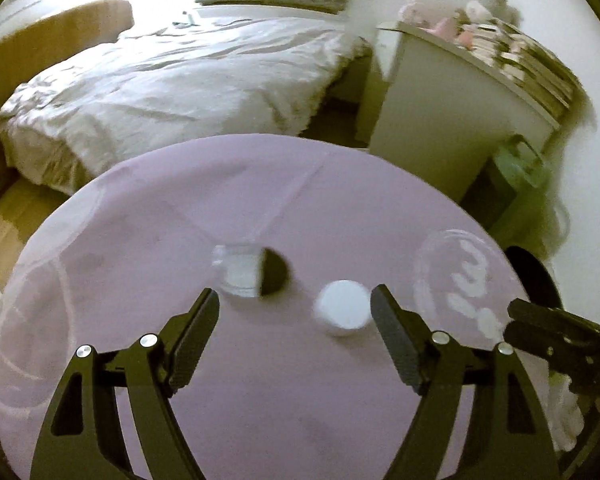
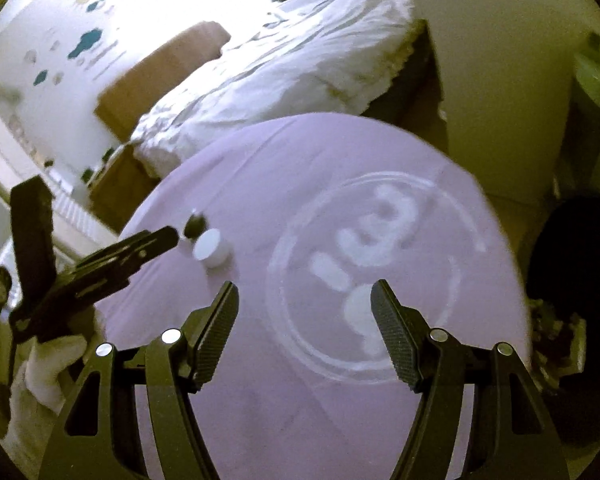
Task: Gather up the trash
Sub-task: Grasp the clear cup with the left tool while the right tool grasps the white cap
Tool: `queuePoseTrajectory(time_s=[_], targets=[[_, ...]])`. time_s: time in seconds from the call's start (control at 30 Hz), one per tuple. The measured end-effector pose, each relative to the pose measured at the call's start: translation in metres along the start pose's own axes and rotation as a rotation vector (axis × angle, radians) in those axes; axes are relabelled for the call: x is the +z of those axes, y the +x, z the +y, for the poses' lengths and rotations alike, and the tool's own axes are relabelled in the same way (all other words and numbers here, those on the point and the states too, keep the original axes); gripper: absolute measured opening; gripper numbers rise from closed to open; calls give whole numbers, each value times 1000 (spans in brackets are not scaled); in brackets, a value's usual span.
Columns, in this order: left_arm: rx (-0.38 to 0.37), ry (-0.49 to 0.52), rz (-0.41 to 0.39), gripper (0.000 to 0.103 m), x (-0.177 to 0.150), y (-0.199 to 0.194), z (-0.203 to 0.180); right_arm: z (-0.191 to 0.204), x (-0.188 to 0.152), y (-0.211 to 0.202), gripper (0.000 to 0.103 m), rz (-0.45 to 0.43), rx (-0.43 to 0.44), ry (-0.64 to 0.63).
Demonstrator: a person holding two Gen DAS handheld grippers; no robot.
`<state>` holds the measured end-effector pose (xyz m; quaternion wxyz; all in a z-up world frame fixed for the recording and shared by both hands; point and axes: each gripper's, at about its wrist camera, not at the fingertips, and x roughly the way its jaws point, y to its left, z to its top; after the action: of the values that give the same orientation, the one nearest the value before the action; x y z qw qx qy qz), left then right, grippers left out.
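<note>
A round table with a lilac cloth (image 1: 180,240) holds a small white cup (image 1: 343,309), lying or standing near the middle, and a clear tipped container with a dark lid (image 1: 252,272) to its left. My left gripper (image 1: 294,304) is open just before them, its right finger beside the white cup. My right gripper (image 2: 304,296) is open and empty over a white circular print (image 2: 364,264) on the cloth (image 2: 228,176). The white cup (image 2: 212,250) and dark lid (image 2: 194,226) show in the right wrist view, with the left gripper (image 2: 140,248) reaching to them.
A bed with white bedding (image 1: 172,80) lies behind the table. A white cabinet (image 1: 440,112) with books and soft toys stands at the back right. A dark round object (image 2: 572,264) sits to the table's right. A cardboard box (image 1: 52,44) is by the bed.
</note>
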<state>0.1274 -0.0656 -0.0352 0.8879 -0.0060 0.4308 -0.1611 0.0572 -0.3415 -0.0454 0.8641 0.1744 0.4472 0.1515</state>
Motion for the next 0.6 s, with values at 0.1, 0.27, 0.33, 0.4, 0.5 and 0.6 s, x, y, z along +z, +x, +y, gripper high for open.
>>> queuePoseTrajectory(time_s=[0.1, 0.27, 0.33, 0.4, 0.5, 0.6], targets=[[22, -7, 15, 78, -1, 6, 17, 15, 2, 16, 69, 19, 2, -41], [32, 6, 38, 78, 3, 20, 29, 38, 7, 38, 69, 44, -15, -125], [30, 19, 49, 77, 4, 26, 27, 48, 8, 47, 69, 49, -28, -160], [38, 36, 62, 77, 7, 32, 26, 59, 9, 56, 69, 54, -46, -203], [46, 49, 64, 77, 6, 36, 22, 70, 12, 67, 69, 57, -71, -253], [73, 80, 59, 72, 5, 39, 18, 77, 14, 76, 65, 57, -91, -286]])
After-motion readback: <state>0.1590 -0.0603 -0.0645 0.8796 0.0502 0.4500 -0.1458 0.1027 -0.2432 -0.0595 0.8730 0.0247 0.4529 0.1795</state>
